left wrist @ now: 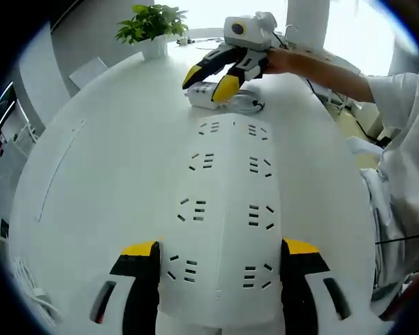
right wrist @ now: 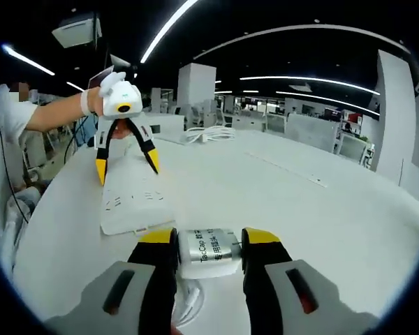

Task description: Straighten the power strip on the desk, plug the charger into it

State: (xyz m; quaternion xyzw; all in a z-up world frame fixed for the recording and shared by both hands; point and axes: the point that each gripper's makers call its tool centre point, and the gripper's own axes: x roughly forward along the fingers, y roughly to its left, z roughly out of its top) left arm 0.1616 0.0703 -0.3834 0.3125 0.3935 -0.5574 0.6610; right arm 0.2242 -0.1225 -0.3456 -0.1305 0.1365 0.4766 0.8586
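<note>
A wide white power strip (left wrist: 227,202) with two rows of sockets lies on the white desk (left wrist: 105,181). My left gripper (left wrist: 221,262) straddles its near end, jaws spread wide and pressed against both long sides. In the right gripper view, that left gripper (right wrist: 127,169) stands over the far end of the power strip (right wrist: 136,206). My right gripper (right wrist: 209,244) is shut on a white charger (right wrist: 209,252) with printed text, just short of the strip. In the left gripper view, the right gripper (left wrist: 208,85) holds the charger (left wrist: 204,94) beyond the strip's far end.
A potted plant (left wrist: 153,28) stands at the desk's far edge. A coiled white cable (left wrist: 250,105) lies beside the charger, and another cable (right wrist: 209,132) rests further along the desk. A person's sleeve (left wrist: 405,139) is at the right of the left gripper view.
</note>
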